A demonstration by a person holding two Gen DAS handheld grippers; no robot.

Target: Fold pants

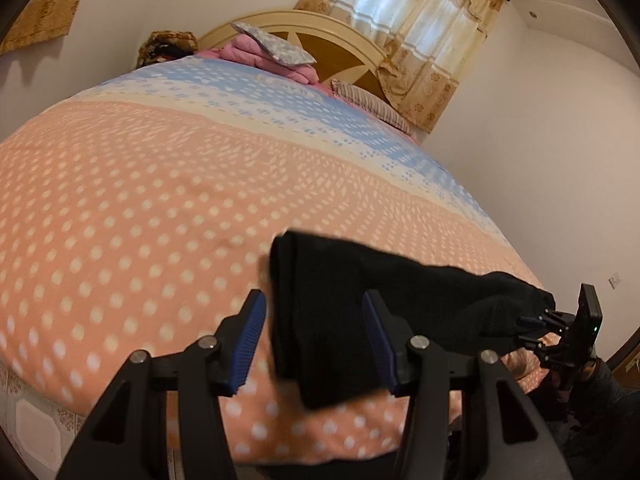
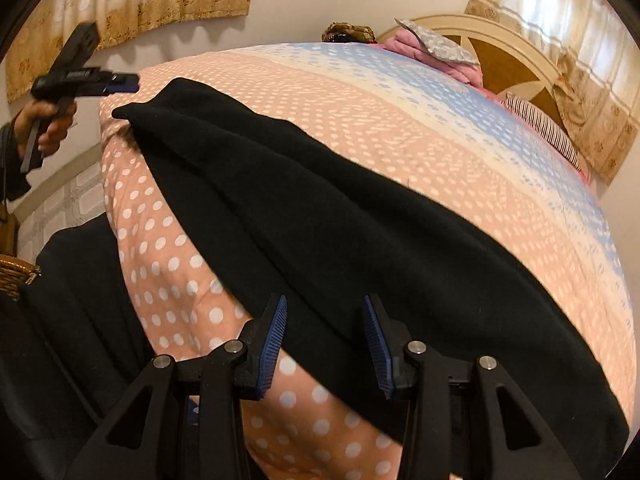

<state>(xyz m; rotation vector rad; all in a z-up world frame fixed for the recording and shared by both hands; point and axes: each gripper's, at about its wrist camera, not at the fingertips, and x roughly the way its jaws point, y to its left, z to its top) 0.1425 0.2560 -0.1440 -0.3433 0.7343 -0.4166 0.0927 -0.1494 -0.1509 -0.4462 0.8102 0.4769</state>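
Observation:
Black pants lie stretched along the near edge of a bed with a pink polka-dot cover. In the left wrist view one end of the pants lies between and just beyond my open left gripper. My right gripper is open, its blue pads either side of the other end's edge. The left gripper also shows in the right wrist view, near the far tip of the pants, apart from it. The right gripper shows at the pants' far end in the left wrist view.
The bed cover turns blue and cream toward the headboard. Pink bedding and a grey pillow are piled there, with a striped pillow. Curtains hang behind. Tiled floor lies beside the bed.

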